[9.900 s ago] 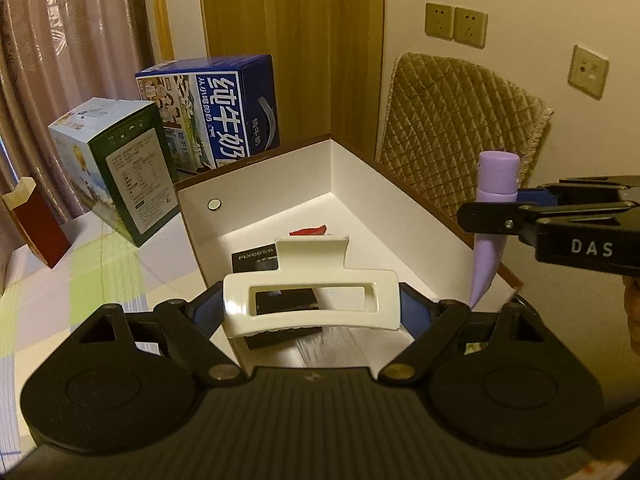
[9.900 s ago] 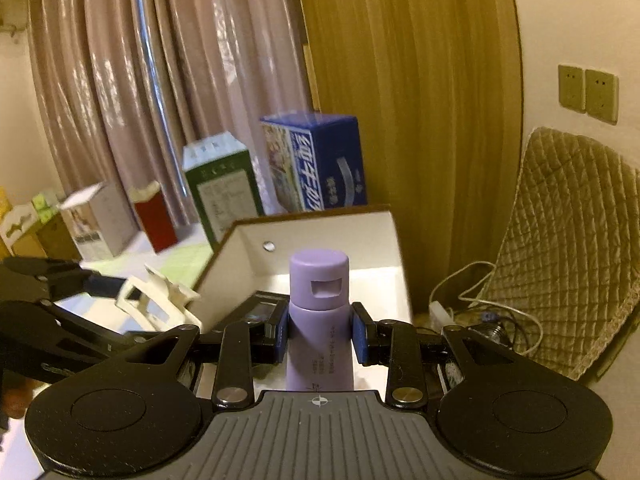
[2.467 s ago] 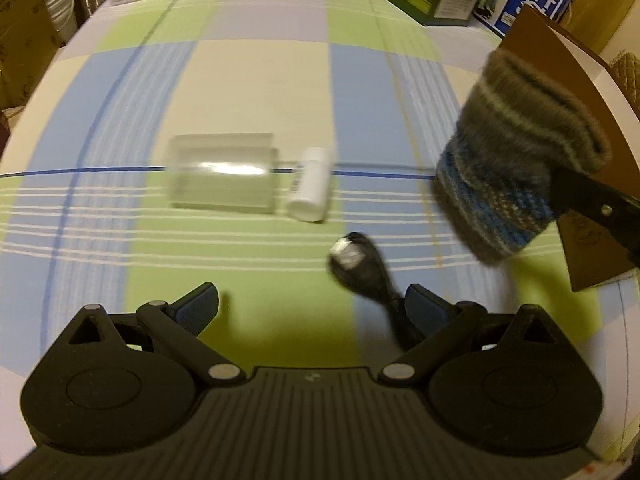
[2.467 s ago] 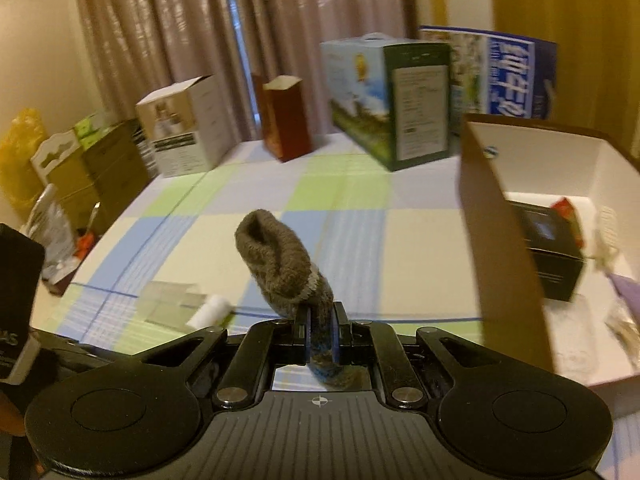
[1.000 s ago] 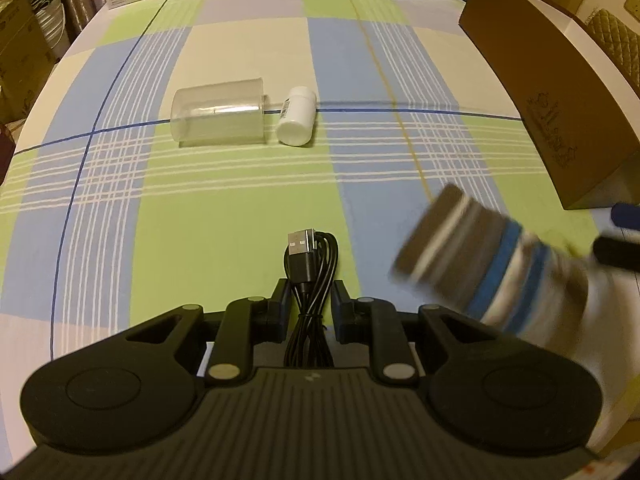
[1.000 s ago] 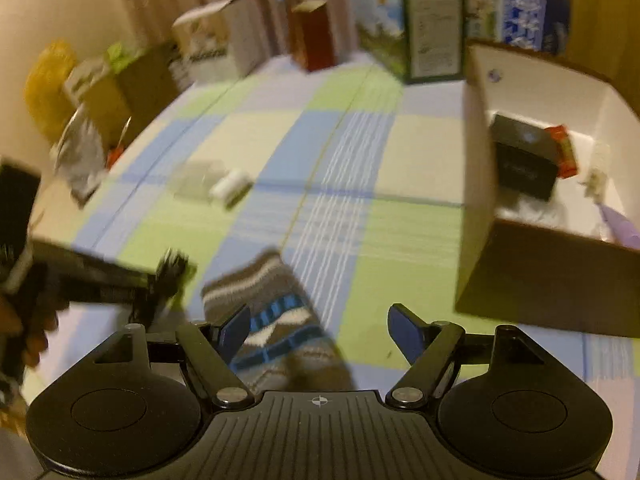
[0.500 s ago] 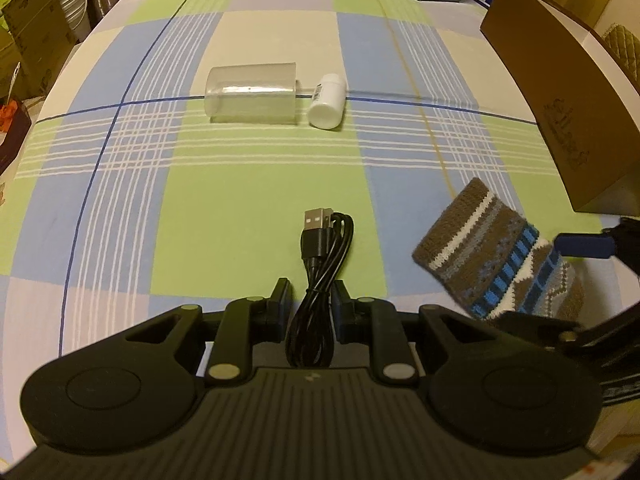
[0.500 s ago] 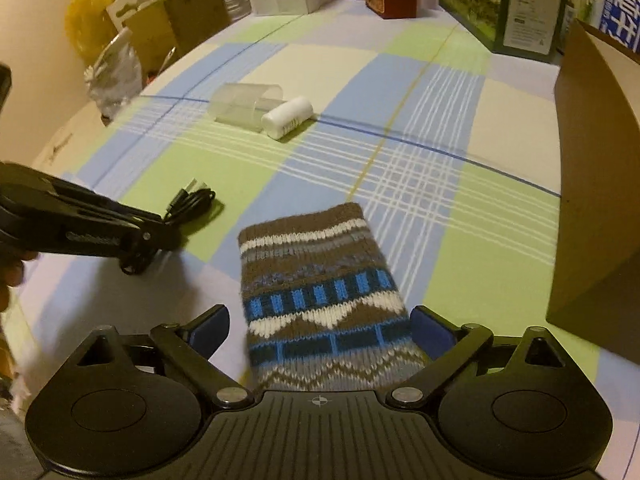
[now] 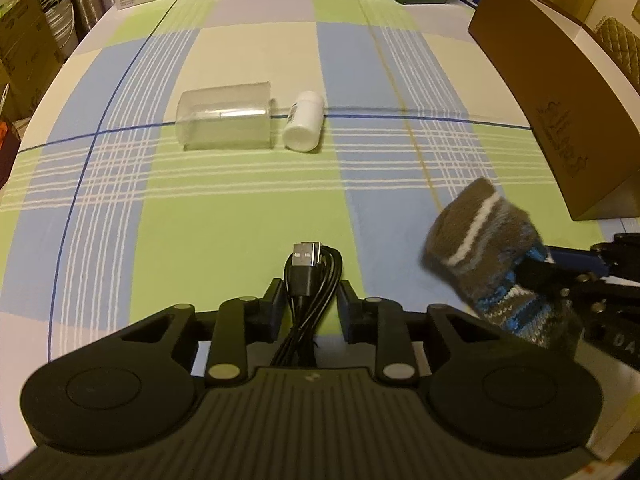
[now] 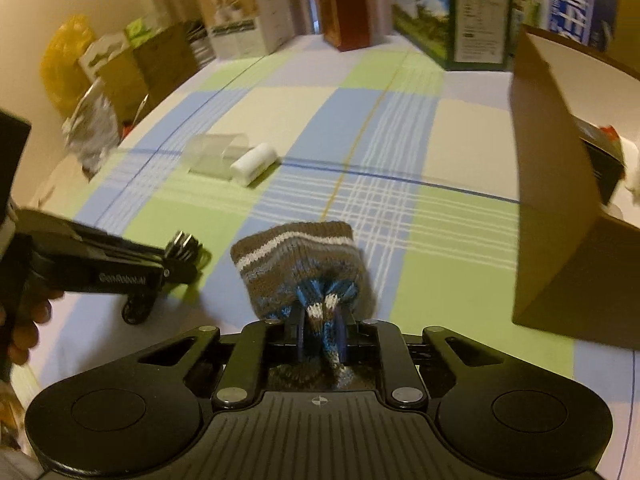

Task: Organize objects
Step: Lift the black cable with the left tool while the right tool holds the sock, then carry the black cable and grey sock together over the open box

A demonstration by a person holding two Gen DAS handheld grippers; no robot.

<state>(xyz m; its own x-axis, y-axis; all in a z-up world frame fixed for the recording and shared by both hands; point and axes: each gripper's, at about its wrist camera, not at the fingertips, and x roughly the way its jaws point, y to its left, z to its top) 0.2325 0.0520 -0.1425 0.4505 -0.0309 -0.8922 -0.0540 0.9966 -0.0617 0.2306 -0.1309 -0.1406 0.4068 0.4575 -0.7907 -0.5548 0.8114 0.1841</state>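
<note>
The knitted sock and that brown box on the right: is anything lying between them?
No. In the right wrist view, only bare checked tablecloth separates the knitted sock from the brown box.

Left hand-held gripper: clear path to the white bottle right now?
Probably not yet: left hand-held gripper is shut on the black USB cable. Bare tablecloth lies between it and the white bottle.

Right claw [image 10: 319, 330] just closed, pinching knit sock [image 10: 298, 264], checked tablecloth [image 10: 400, 152]

Both wrist views look down closely, sharing the tablecloth [image 9: 224, 240].
</note>
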